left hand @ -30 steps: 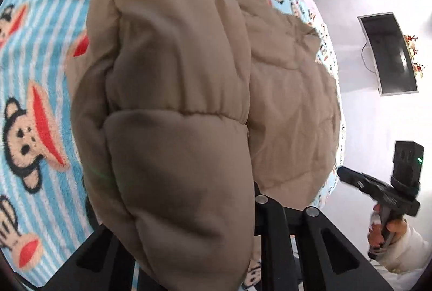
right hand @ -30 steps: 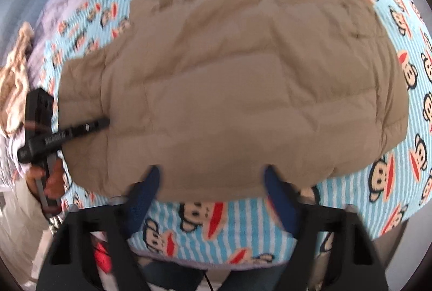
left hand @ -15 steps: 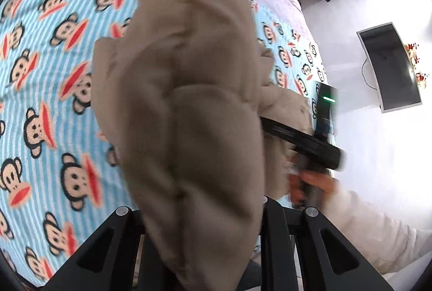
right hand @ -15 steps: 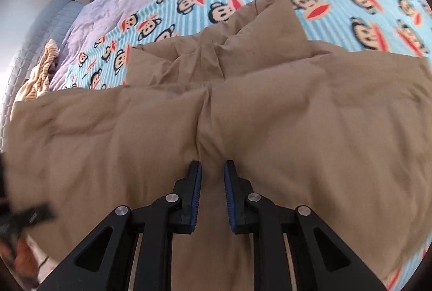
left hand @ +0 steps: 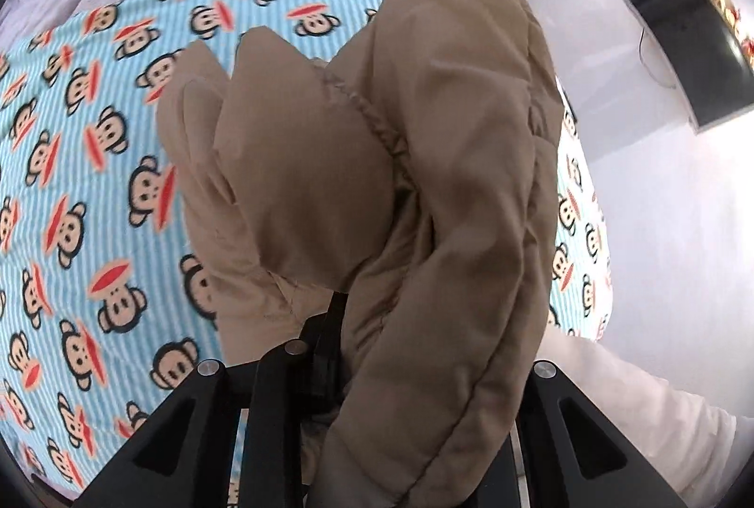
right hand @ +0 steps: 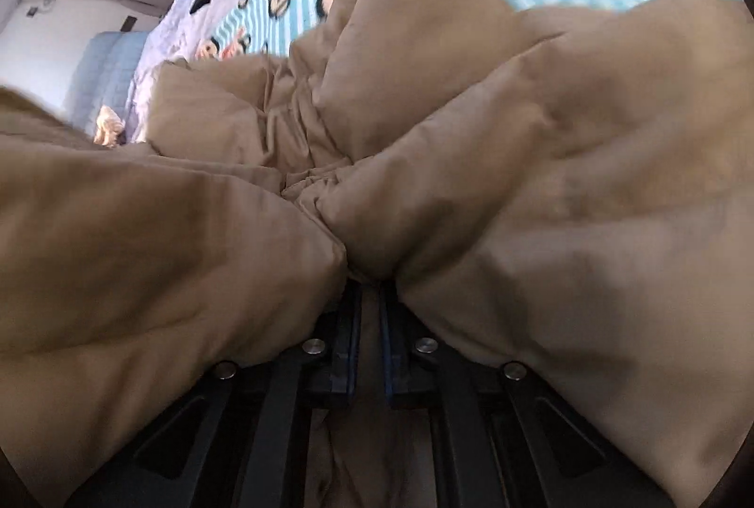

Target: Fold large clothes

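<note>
Your right gripper (right hand: 367,319) has just been closing, and its jaws are now clenched on a pinch of the tan puffer jacket (right hand: 542,187), whose quilted panels bunch up on both sides of them. Your left gripper (left hand: 372,366) grips a thick fold of the same jacket (left hand: 447,140) and holds it lifted over the bed, with part of it hanging free.

The padding is slippery and springy, so a shallow pinch on the right could slide out once you pull. The raised fold on the left is bulky (it blocks much of that camera), so you may lay it down crooked or trap a sleeve inside. Pulling both ends at once could also drag the monkey-print blanket (left hand: 94,187) along.

No brand, label or readable writing shows on the jacket, and the blanket carries only its cartoon pattern.
</note>
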`<state>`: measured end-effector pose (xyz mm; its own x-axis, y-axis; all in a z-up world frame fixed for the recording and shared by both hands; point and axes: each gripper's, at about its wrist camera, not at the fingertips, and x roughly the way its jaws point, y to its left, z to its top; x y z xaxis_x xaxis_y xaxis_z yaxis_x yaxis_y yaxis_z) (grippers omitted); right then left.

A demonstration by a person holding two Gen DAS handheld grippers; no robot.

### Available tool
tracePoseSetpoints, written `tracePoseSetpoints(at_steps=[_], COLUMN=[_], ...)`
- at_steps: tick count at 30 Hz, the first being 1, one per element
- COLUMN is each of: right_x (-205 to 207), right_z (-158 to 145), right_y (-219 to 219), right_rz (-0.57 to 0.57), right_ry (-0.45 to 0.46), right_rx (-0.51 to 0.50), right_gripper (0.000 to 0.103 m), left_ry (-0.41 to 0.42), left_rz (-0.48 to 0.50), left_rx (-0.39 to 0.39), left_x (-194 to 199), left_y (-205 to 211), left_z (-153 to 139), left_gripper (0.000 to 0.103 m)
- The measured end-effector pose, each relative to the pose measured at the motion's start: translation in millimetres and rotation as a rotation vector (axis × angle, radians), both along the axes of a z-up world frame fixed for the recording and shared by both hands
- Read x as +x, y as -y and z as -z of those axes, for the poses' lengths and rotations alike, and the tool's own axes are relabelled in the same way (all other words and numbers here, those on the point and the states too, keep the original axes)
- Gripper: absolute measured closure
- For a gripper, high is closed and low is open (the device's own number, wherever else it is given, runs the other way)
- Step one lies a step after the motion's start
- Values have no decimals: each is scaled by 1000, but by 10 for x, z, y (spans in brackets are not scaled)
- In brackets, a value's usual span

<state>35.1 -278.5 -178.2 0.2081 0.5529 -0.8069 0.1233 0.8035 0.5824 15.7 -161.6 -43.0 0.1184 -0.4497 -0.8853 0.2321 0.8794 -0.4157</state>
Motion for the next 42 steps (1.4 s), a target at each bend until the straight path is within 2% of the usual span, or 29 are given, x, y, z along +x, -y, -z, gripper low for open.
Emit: tracePoseSetpoints(at_steps=[3, 4, 5, 7, 10, 12, 13, 14, 15, 17, 19, 21, 24, 27, 28, 29, 30, 31, 32, 34, 36, 39, 41, 42], right_x=[-191, -284, -409, -609, -918, -1121, -1234, -1346, -1430, -1604, -1833, -1969, -2035, -1868, -1785, -1694, -1650, -1603, -1560, -1553, -1542, -1589, -1638, -1630], right_z=[-279, -344, -405, -450, -444, -425, -417, -416, -426, -469, -560, -695, -823, -777, -721, -660, -621, -566, -515, -467, -436, -462, -493, -507], right_y=[405, 567, 764, 1031, 1356, 1529, 1625, 1724, 1780, 1895, 2016, 2026, 1921, 1649, 1515, 1377, 1277, 1177, 1124, 1121, 1207, 1291, 1294, 1288], right_rz=[41, 65, 97, 135, 195, 230, 245, 259, 270, 292, 303, 308, 287, 207, 163, 115, 77, 33, 14, 11, 42, 58, 43, 39], right_ry=[51, 58, 64, 65, 47, 26, 13, 3, -2, 1, 25, 68, 107, 84, 56, 32, 28, 18, 9, 17, 12, 20, 35, 38], right_rx=[-5, -4, -5, -19, -22, -10, -3, 3, 11, 42, 105, 194, 308, 370, 352, 305, 259, 193, 112, 18, -9, -22, -52, -64], right_gripper=[92, 92, 92, 92, 92, 91, 88, 77, 59, 42, 41, 31, 24, 24, 24, 29, 65, 83, 86, 89, 89, 89, 89, 89], left_ry=[-24, -40, -62, -108, -193, -238, -251, -258, -260, -261, -251, -242, -216, -163, -116, -66, -16, 38, 107, 201, 243, 196, 153, 146], left_rz=[37, 54, 73, 98, 151, 158, 159, 154, 153, 150, 160, 176, 210, 229, 232, 230, 223, 211, 184, 120, 23, -93, -135, -136], left_rx=[-10, -23, -51, -119, -293, -347, -344, -325, -316, -294, -277, -257, -210, -171, -168, -168, -160, -143, -115, -63, -6, 60, 81, 74], left_x=[26, 41, 57, 82, 152, 207, 241, 278, 299, 348, 367, 369, 343, 346, 341, 336, 351, 353, 360, 409, 505, 660, 806, 843], left_y=[252, 352, 457, 609, 911, 1047, 1120, 1192, 1231, 1327, 1400, 1484, 1589, 1608, 1574, 1510, 1444, 1338, 1171, 837, 442, -10, -120, -41], left_z=[143, 195, 244, 356, 557, 730, 837, 955, 1011, 1120, 1133, 1115, 1084, 939, 804, 671, 553, 433, 304, 182, 215, 501, 773, 883], left_gripper=[76, 70, 56, 39, 35, 35, 35, 35, 35, 35, 35, 35, 35, 35, 35, 35, 35, 35, 35, 35, 35, 35, 35, 35])
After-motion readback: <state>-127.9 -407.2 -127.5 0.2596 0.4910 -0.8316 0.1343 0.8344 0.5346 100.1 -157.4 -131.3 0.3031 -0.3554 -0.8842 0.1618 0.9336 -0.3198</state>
